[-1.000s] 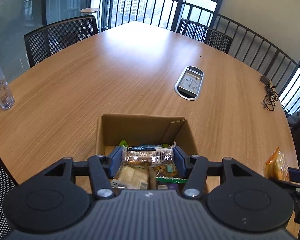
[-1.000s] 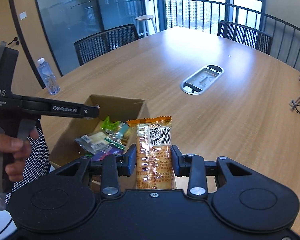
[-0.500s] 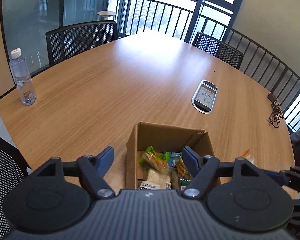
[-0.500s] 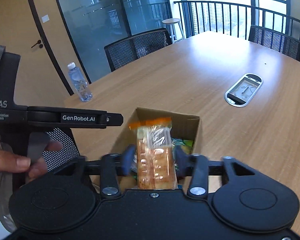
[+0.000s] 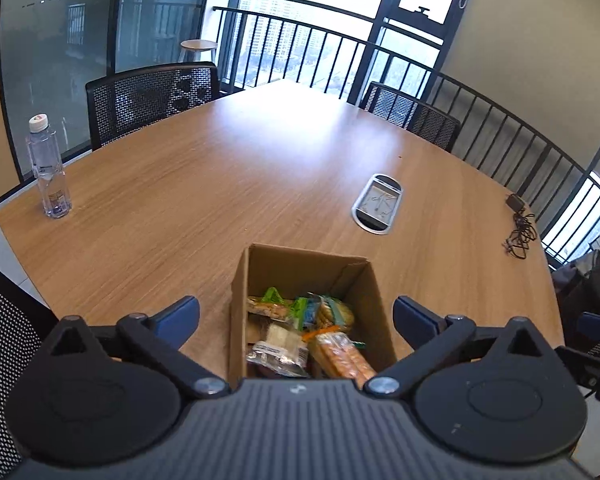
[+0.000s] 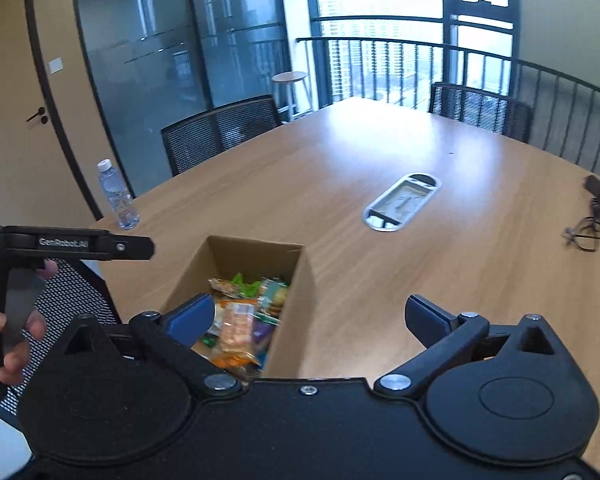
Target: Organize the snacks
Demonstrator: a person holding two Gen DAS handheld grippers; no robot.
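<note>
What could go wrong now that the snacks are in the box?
1. The brown cardboard box sits near the wooden table's front edge; a bump from the left gripper or right gripper, whose jaws are opening with nothing held, might shove it off.
2. The orange cracker packet lies loosely atop the other snacks, so it may slide.
3. The clear plastic water bottle stands near the table's edge and could tip if knocked.

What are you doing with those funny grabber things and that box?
A person is tidying snacks into a cardboard box on a wooden table, using a gripper in each hand. Right now the left gripper and the right gripper are both opening with nothing between their fingers. The snack packets lie inside the box.
</note>
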